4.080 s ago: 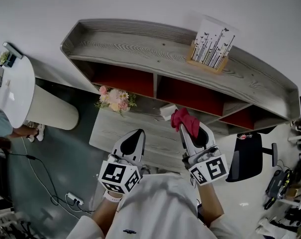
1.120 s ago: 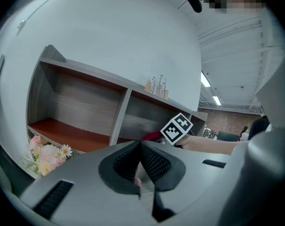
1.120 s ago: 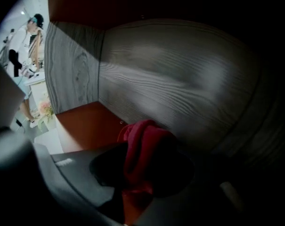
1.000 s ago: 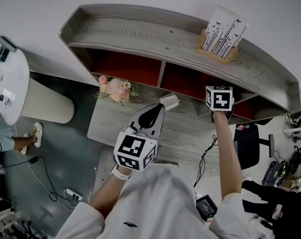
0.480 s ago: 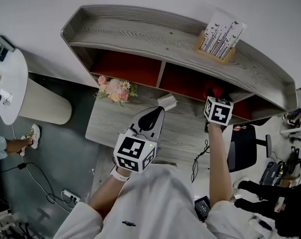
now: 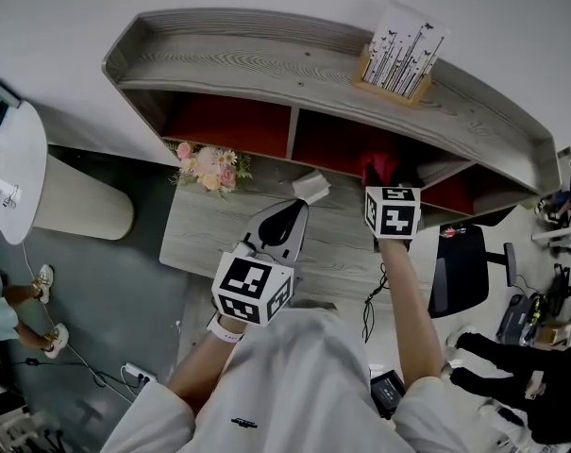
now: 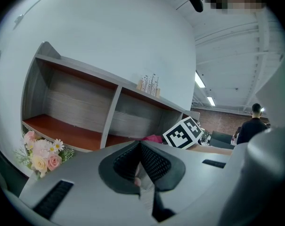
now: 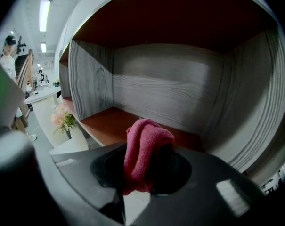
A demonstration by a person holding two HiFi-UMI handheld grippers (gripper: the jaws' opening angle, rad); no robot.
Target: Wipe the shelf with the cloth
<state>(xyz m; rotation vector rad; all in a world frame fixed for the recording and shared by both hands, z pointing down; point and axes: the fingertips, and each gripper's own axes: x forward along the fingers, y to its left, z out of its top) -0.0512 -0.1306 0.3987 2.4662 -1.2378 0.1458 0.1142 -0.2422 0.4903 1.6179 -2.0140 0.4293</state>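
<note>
Now, head view: your right hand-held gripper (image 6: 384, 179) has left the spot over the worktop (image 6: 205, 239) where it hung approx 4 s ago. It's up at the shelf (image 6: 266, 69), lower tier, middle compartment, toward its right wall. Over the last sec it barely shifted against the card holder (image 6: 396, 59) on the top board, so wiping looks just begun, not far along. The cloth (image 6: 379, 166) shows as a red lump past the marker cube. Your left hand-held gripper (image 6: 293, 210) stays low over the worktop, near the white box (image 6: 310, 187) and flowers (image 6: 202, 165).

Left gripper view: left hand-held gripper (image 7: 140, 146) is closed w/ nothing in it. A sliver of cloth (image 7: 151, 138) peeks beside the other cube, at the red board's front edge.

Right gripper view: right hand-held gripper (image 8: 143, 171) is clamped on the cloth (image 8: 144, 147), which stands up in a fold above the red board (image 8: 109, 126).

Hidden: no view shows the cloth's underside, so can't tell if it's touching the board. The shelf's rightmost compartment is mostly cut off by your arm and the top board.
</note>
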